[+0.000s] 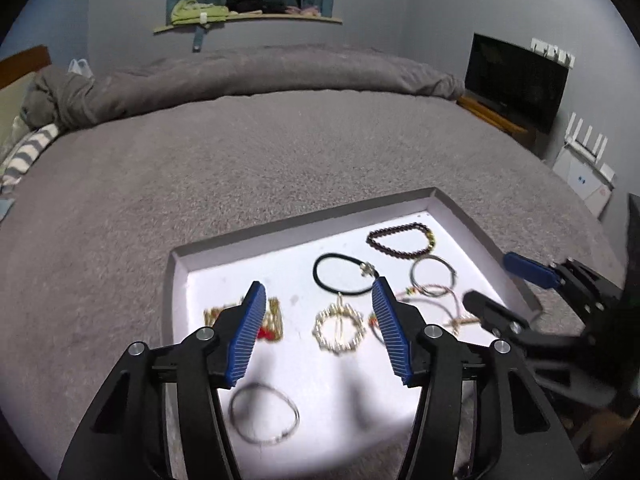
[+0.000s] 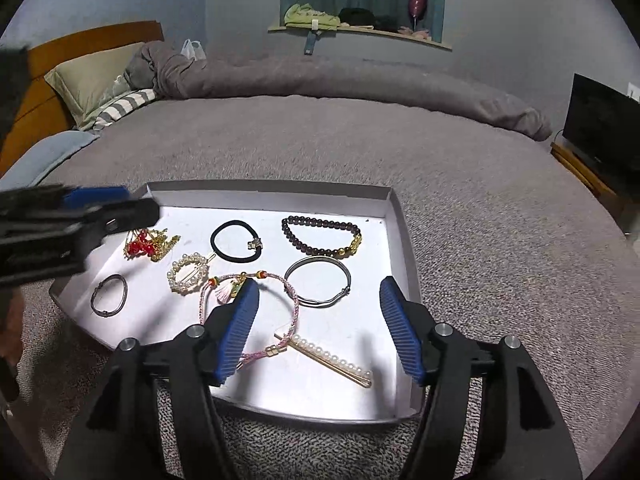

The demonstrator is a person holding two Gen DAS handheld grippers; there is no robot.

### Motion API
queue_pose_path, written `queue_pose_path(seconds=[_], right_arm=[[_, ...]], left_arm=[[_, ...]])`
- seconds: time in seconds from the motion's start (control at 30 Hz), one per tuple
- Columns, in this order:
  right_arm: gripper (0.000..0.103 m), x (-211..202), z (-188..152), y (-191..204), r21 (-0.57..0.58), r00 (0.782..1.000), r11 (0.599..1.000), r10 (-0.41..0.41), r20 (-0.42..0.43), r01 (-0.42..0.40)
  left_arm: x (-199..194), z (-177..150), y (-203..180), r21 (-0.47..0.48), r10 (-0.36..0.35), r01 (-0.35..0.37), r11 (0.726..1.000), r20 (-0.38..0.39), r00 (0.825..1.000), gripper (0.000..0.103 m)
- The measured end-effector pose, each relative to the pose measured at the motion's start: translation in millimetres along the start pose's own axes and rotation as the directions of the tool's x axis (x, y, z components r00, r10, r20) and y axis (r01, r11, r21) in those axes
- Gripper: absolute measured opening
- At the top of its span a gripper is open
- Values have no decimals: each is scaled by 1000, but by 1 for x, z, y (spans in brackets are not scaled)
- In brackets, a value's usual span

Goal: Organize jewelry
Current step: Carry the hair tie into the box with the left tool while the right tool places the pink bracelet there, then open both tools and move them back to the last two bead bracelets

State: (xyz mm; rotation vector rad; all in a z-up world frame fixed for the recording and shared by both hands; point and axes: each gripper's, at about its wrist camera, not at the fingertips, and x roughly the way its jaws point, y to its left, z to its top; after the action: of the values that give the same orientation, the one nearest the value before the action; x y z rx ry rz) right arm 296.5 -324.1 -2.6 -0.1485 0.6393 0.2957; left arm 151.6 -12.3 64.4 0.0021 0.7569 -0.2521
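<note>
A shallow white tray [image 2: 400,240] lies on the grey bed and holds the jewelry. In it are a dark bead bracelet [image 2: 320,236], a black hair tie [image 2: 236,246], a pearl ring clip [image 2: 188,272], a red and gold piece [image 2: 146,246], a large silver bangle [image 2: 320,286], a small silver bangle [image 2: 108,294], a pink cord bracelet [image 2: 290,300] and a pearl hair pin [image 2: 332,358]. My right gripper [image 2: 320,308] is open and empty above the pink bracelet and large bangle. My left gripper [image 1: 318,300] is open and empty above the pearl ring clip [image 1: 339,330].
The grey bedspread [image 2: 320,140] surrounds the tray. A rolled duvet [image 2: 340,80] and pillows [image 2: 92,76] lie at the far side. A dark TV [image 1: 516,80] stands on a wooden bench at the right. A wall shelf [image 1: 248,18] holds clothes.
</note>
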Motion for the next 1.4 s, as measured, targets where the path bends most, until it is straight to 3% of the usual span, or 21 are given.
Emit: queue_pose_path(seconds=[0.17,0.3,0.57,0.9,1.1,1.4], right_arm=[[77,-8,-3,4,-18,1000,1000,-18,21,18],[95,-17,-5,5,-16,998,1000,-26,49,26],[98,-27,-10,4,0,996,998,-58,67,58],[98,-52,-31,-9,27,995,999,-48,86,46],[98,-57,-62,-24,35,999,999,-31,14,31],[98,-56,-85,-31,47,998,999,14,-55,-11]], left_arm=[[-28,-13,-6,13,26,-26,1000,41,999,69],[-46,-22,-8,-1,14,-14,1000,71,997,78],[-76,-47,-10,-9,61,-60,998,135,989,90],[-67,-93,-5,-27,35,-34,999,31,999,94],[-55,-122,-14,23,37,-36,999,-44,998,94],[-51,-145,-31,53,-27,32,998,-88,996,94]])
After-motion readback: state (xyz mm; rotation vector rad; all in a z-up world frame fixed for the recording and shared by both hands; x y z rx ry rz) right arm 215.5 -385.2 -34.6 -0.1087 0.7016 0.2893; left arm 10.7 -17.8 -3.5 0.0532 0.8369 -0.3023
